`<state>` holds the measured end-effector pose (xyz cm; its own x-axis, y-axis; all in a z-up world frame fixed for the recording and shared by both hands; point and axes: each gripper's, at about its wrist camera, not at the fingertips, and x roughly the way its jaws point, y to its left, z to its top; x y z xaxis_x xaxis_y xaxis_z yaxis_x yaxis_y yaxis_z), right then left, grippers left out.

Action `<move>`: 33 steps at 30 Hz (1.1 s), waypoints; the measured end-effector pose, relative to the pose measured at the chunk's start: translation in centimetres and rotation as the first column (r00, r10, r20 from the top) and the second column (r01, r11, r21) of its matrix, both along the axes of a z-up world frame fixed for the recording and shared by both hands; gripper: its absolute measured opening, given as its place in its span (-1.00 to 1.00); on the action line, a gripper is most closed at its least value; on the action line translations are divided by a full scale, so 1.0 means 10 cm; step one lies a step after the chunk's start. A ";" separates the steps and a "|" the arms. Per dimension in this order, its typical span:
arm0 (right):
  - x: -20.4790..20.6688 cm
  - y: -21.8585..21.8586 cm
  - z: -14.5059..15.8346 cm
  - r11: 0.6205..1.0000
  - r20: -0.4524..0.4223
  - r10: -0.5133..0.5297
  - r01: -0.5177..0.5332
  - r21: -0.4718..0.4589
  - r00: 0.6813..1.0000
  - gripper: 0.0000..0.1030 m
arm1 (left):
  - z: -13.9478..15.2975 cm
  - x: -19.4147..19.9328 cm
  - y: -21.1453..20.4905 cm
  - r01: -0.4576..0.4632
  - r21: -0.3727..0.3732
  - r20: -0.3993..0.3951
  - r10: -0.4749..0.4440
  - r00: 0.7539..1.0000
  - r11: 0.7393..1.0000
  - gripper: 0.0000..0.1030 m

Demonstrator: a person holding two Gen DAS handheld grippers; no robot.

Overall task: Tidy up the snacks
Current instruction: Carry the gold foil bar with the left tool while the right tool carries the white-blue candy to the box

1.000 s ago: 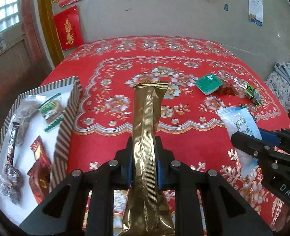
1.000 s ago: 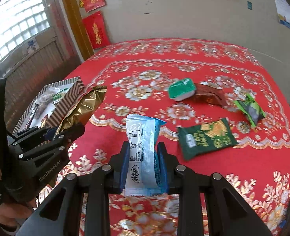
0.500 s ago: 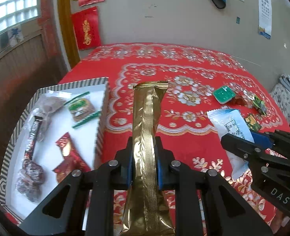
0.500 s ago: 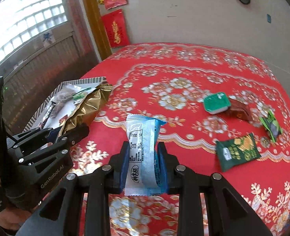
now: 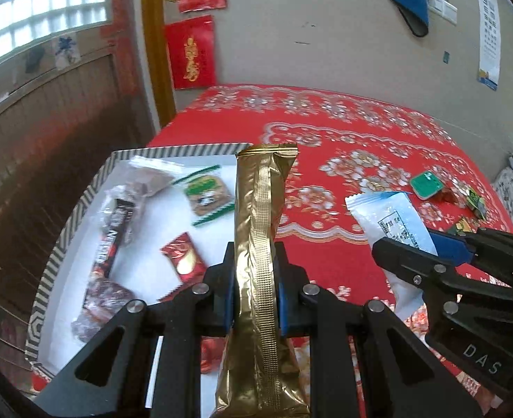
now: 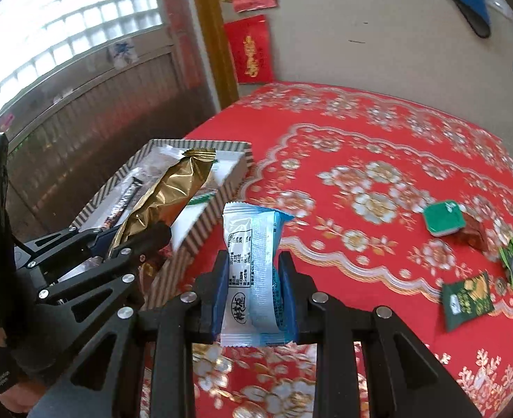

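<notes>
Gold packet (image 5: 256, 244) clamped in left gripper (image 5: 254, 278), over tray (image 5: 64, 230).

Right gripper (image 6: 253, 275) front and centre, jaws clamped on a pale blue and white snack packet (image 6: 251, 275) standing upright above the red floral tablecloth (image 6: 378, 160). To the left, the left gripper (image 6: 134, 240) pinches a long gold wrapper (image 6: 172, 191), slanting up over the striped-rim tray (image 6: 221, 209), which holds a few wrapped snacks. Far right on the cloth: a green-lidded cup (image 6: 443, 218) touching a brown packet (image 6: 474, 235), a small green packet (image 6: 512, 261) beyond, and a dark green snack bag (image 6: 467, 301) nearer.
</notes>
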<state>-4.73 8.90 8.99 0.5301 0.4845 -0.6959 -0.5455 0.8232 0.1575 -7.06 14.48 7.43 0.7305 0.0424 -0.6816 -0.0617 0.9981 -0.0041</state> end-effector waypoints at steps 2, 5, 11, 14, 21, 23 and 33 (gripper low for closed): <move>-0.01 0.09 0.00 1.000 0.000 0.018 -0.018 -0.003 1.000 -0.46 | 0.01 -0.02 0.08 -0.013 0.001 0.001 0.013 1.000 1.000 -0.60; -0.02 0.23 -0.01 0.999 -0.001 0.043 -0.043 -0.005 0.999 -0.46 | 0.02 -0.06 0.22 -0.039 0.004 0.004 0.039 0.999 0.999 -0.60; -0.03 0.51 0.00 0.995 -0.003 0.096 -0.096 -0.013 0.995 -0.46 | -0.01 -0.12 0.50 -0.092 0.006 -0.001 0.092 0.996 0.996 -0.60; -0.04 0.66 0.01 0.993 -0.002 0.117 -0.117 -0.020 0.993 -0.46 | -0.04 -0.15 0.63 -0.119 0.000 -0.006 0.119 0.993 0.993 -0.60; -0.03 0.94 -0.02 0.986 -0.012 0.161 -0.162 -0.039 0.987 -0.46 | -0.14 -0.19 0.87 -0.163 -0.004 -0.027 0.163 0.986 0.987 -0.60; -0.02 0.99 -0.04 0.985 -0.019 0.169 -0.170 -0.039 0.985 -0.46 | -0.17 -0.20 0.93 -0.171 -0.002 -0.035 0.171 0.985 0.985 -0.60; 0.06 1.24 -0.19 0.980 -0.057 0.186 -0.189 -0.069 0.981 -0.46 | -0.25 -0.21 1.02 -0.183 -0.006 -0.045 0.183 0.982 0.983 -0.60</move>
<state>-4.13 21.32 7.10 0.3983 0.5187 -0.7565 -0.6841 0.7174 0.1316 -9.20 24.70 4.97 0.6804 0.1656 -0.7139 -0.2438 0.9698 -0.0074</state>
